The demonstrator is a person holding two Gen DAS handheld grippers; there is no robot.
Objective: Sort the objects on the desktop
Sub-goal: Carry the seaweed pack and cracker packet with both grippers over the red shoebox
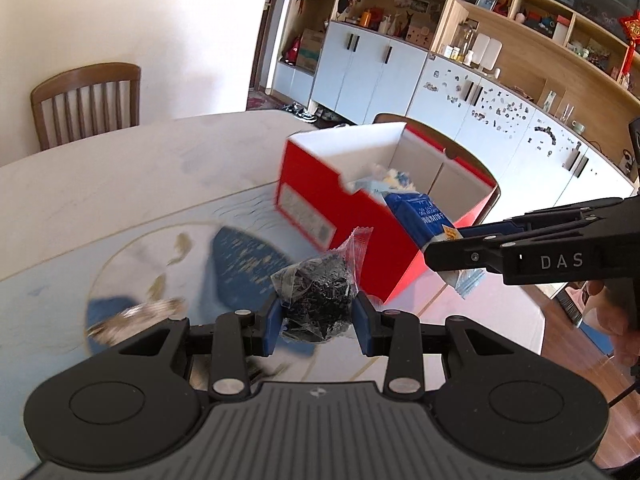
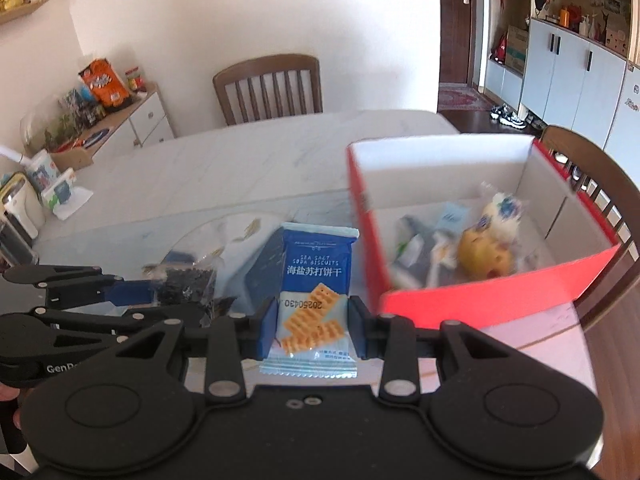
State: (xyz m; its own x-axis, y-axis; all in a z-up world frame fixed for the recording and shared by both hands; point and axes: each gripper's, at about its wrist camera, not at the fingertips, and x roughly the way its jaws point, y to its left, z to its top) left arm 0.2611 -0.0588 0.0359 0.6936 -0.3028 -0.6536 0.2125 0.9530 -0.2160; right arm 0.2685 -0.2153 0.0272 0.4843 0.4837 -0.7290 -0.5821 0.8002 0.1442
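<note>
My left gripper (image 1: 317, 316) is shut on a clear packet of black snack (image 1: 316, 294) and holds it above the table, in front of the red box (image 1: 360, 236). My right gripper (image 2: 313, 330) is shut on a blue packet of soda biscuits (image 2: 316, 280), held just left of the red box (image 2: 480, 292). In the left wrist view the right gripper (image 1: 456, 256) holds the biscuit packet (image 1: 424, 216) over the box's near corner. The box is open, with several snack packets (image 2: 476, 248) inside. The left gripper (image 2: 132, 292) and its black packet (image 2: 184, 282) show at left.
The white marble table (image 2: 240, 168) carries a blue patterned mat (image 1: 240, 256). Wooden chairs (image 2: 268, 88) stand at the far side and behind the box (image 2: 592, 184). A side cabinet with snacks (image 2: 100, 92) stands at left. White cabinets and shelves (image 1: 480, 92) line the far wall.
</note>
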